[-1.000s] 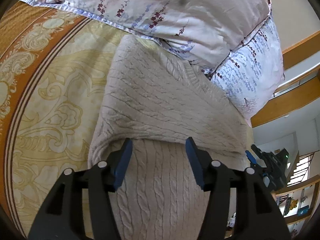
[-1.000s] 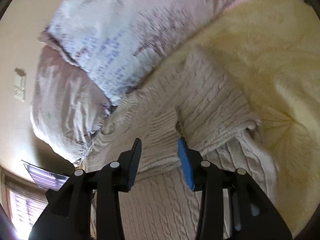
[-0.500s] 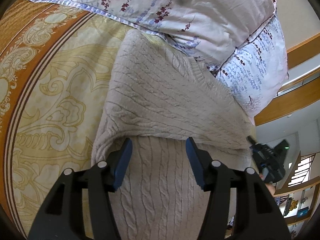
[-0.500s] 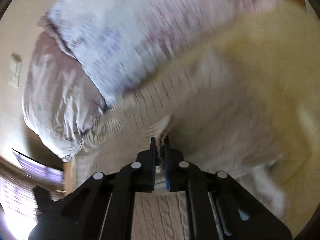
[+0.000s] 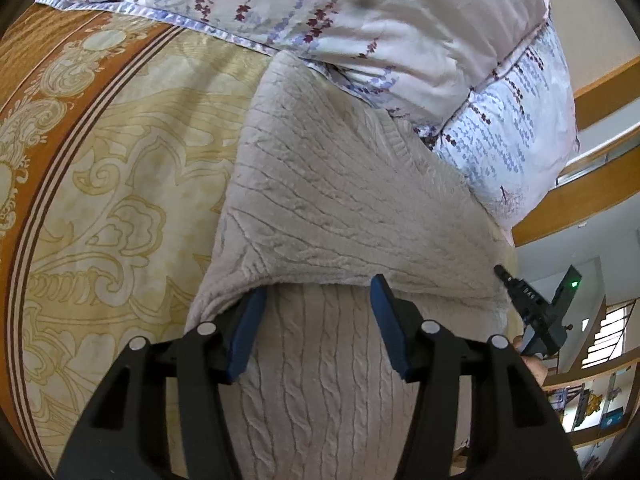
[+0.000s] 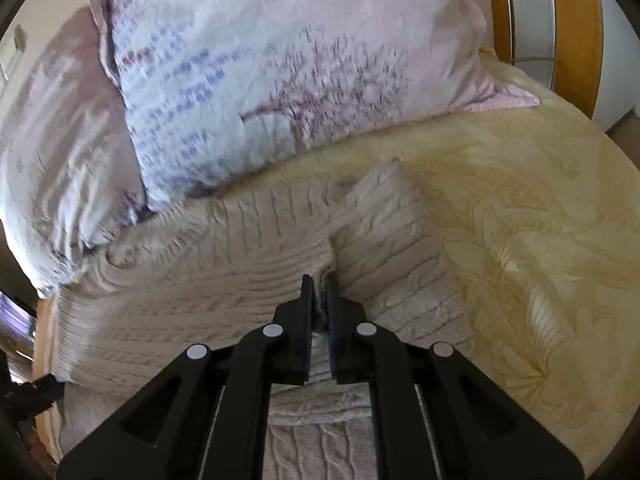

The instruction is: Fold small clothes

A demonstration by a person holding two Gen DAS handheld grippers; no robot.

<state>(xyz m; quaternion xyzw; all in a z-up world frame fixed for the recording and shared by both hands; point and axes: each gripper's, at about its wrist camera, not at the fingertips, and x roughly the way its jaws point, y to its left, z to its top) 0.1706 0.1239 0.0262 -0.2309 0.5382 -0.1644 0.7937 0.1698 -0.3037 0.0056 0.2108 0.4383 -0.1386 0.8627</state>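
The right tool [image 6: 319, 286] is pinched nearly closed on a ridge of the cream cable-knit sweater [image 6: 224, 264], gripping the knit where a folded sleeve edge meets the body. The left tool [image 5: 318, 300] stands wide apart, its blue-padded fingers [image 5: 246, 328] straddling the lower panel of the sweater [image 5: 340, 208] right at the edge of an upper layer folded across it, clamping nothing. The sweater lies spread on the bed, over a yellow bedspread [image 5: 132, 184] with a scroll pattern and an orange border [image 5: 60, 68]. Its far edge runs up against two floral pillows [image 5: 392, 36], one pale pink, the other [image 5: 516, 128] white with blue sprigs. In the left wrist view the right tool [image 5: 532, 304] shows at the sweater's right edge.
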